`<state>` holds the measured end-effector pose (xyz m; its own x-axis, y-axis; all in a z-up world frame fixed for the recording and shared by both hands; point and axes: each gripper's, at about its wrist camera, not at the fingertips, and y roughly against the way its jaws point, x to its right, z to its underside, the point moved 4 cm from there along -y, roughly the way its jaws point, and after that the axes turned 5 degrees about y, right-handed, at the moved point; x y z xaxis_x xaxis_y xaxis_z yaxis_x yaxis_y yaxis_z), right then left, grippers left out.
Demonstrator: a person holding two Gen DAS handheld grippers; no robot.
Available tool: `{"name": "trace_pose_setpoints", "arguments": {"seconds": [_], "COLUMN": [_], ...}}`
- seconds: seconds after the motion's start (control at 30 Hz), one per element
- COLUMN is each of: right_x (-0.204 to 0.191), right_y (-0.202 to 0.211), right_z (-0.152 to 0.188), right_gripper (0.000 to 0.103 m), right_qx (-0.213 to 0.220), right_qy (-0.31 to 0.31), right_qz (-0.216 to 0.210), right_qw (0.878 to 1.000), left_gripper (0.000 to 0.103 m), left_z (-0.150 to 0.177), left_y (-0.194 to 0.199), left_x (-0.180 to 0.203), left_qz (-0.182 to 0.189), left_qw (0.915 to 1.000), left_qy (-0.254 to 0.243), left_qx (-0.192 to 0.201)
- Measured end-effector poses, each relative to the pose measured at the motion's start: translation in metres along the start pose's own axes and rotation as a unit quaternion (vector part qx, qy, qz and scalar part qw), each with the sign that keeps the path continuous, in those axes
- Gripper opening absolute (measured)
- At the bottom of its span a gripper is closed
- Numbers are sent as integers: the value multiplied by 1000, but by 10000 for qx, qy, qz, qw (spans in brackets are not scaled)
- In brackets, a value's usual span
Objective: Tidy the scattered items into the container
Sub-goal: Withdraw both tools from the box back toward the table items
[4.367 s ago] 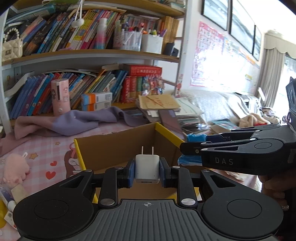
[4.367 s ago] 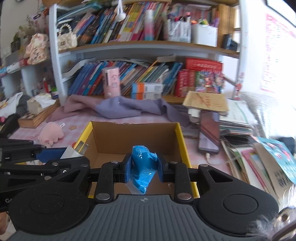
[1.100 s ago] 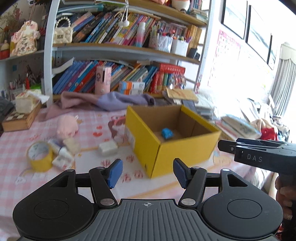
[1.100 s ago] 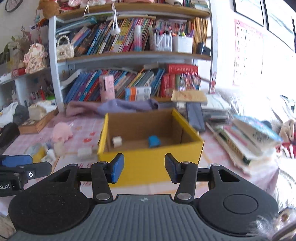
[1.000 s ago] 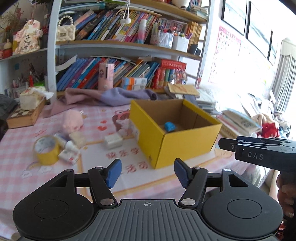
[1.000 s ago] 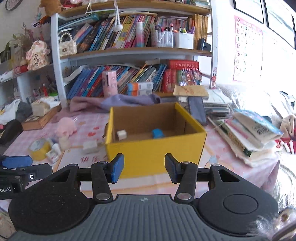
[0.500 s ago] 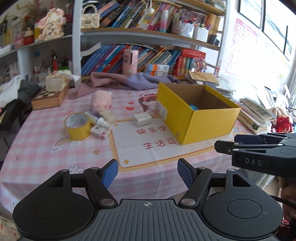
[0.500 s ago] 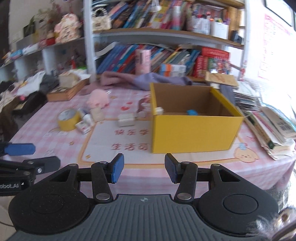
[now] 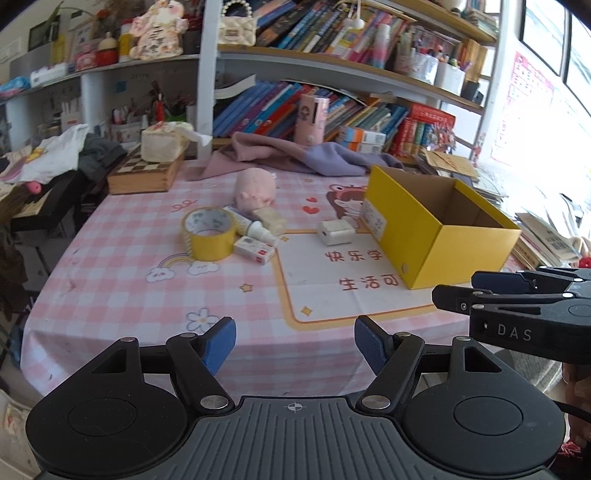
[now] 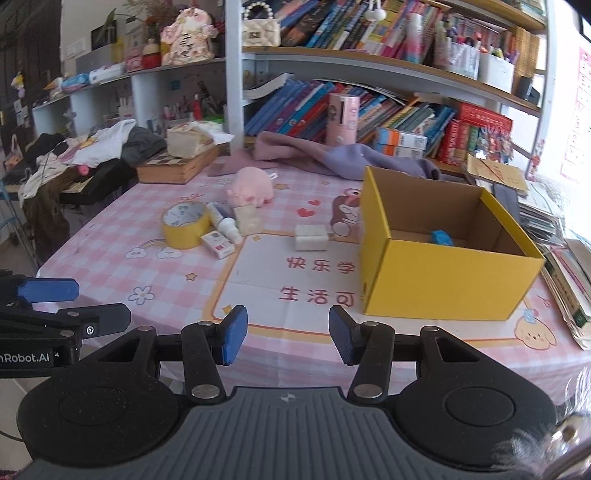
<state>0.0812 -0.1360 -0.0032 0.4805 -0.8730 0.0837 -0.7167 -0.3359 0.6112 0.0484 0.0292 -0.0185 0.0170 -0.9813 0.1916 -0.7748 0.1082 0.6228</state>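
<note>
A yellow cardboard box (image 9: 436,254) (image 10: 443,284) stands on the right of the pink checked table; a blue item (image 10: 441,237) lies inside it. Left of it lie a white block (image 9: 335,232) (image 10: 311,237), a yellow tape roll (image 9: 208,239) (image 10: 183,225), a small white bottle (image 9: 258,232) (image 10: 226,222), a small printed box (image 9: 255,250) (image 10: 218,244), a beige cube (image 10: 248,220) and a pink plush pig (image 9: 255,188) (image 10: 251,186). My left gripper (image 9: 294,345) and my right gripper (image 10: 284,335) are both open and empty, held off the table's near edge.
A purple cloth (image 10: 332,157) and a wooden chessboard box (image 9: 144,173) lie at the back under full bookshelves (image 10: 369,33). Stacked books (image 10: 569,273) sit right of the box. The printed mat (image 9: 332,280) lies in front of it.
Both grippers released their items into the box, opened, and have pulled back toward me and leftward; more of the table and the scattered items now show.
</note>
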Motion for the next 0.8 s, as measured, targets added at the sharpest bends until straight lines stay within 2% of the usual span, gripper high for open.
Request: {"name": "trace_pose_setpoints", "arguments": {"seconds": [0.37,0.8], "right_x": [-4,-4], "right_y": [-17,-84], "right_z": [-8,-35], "right_gripper": [48,48], "right_qx": [-159,-456], "right_qy": [82,142], "right_qz": [-64,-197], "right_qw": [9998,9987], "left_gripper": [73,73], "left_z": [-3,-30], "left_y": [-14,-62], "left_x": [-7,-34], "left_qz": [19,-260], "left_qw": [9998,9988], "left_qy": [47,199], "left_qx": [-166,-355]}}
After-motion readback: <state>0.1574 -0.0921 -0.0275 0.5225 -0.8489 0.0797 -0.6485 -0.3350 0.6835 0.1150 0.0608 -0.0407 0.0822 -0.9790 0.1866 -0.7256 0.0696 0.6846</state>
